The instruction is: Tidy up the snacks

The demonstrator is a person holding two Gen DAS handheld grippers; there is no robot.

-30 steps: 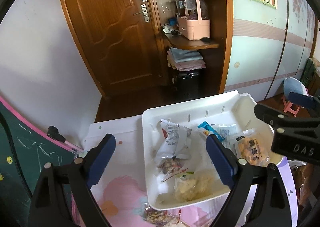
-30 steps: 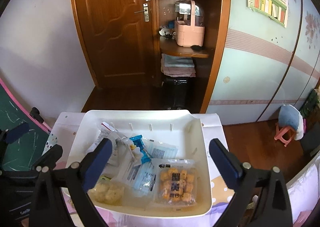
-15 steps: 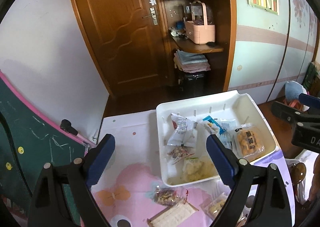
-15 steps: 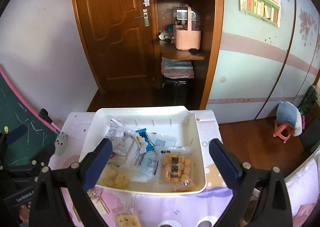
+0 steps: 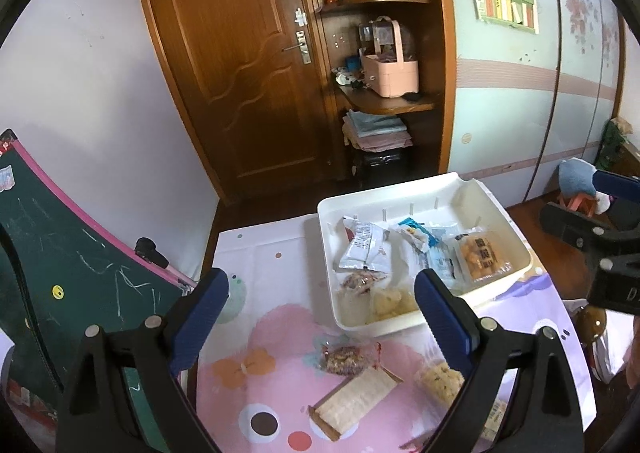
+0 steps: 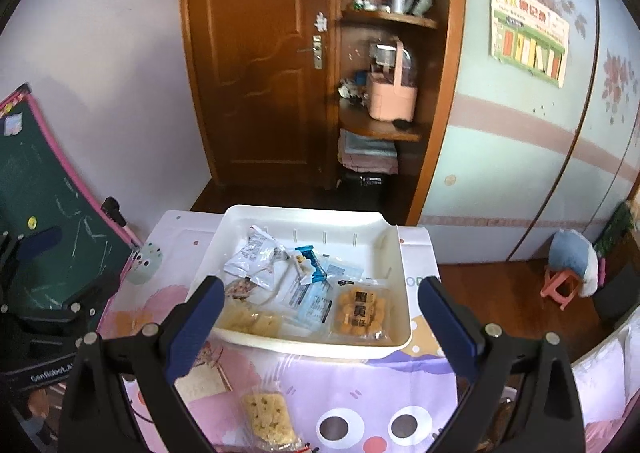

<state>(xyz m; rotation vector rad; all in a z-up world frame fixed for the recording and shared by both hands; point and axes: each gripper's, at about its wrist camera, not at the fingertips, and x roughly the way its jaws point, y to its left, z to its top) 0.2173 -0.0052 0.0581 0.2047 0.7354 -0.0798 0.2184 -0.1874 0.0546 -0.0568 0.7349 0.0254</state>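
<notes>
Several snacks already lie in the white tray point(image 5: 516, 231); both grippers, left gripper point(image 5: 322, 307) and right gripper point(image 6: 320, 311), hover with jaws released and empty. Next, judging by leftovers: grasp the cracker packet point(image 5: 354, 399) on the desk point(image 5: 260, 257).

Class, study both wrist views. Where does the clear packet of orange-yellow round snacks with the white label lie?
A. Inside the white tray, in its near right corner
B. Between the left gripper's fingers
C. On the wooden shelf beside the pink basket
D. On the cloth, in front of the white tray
A: the packet of orange-yellow round snacks lies flat inside the white tray, in its near right corner; no fingers touch it.
</notes>
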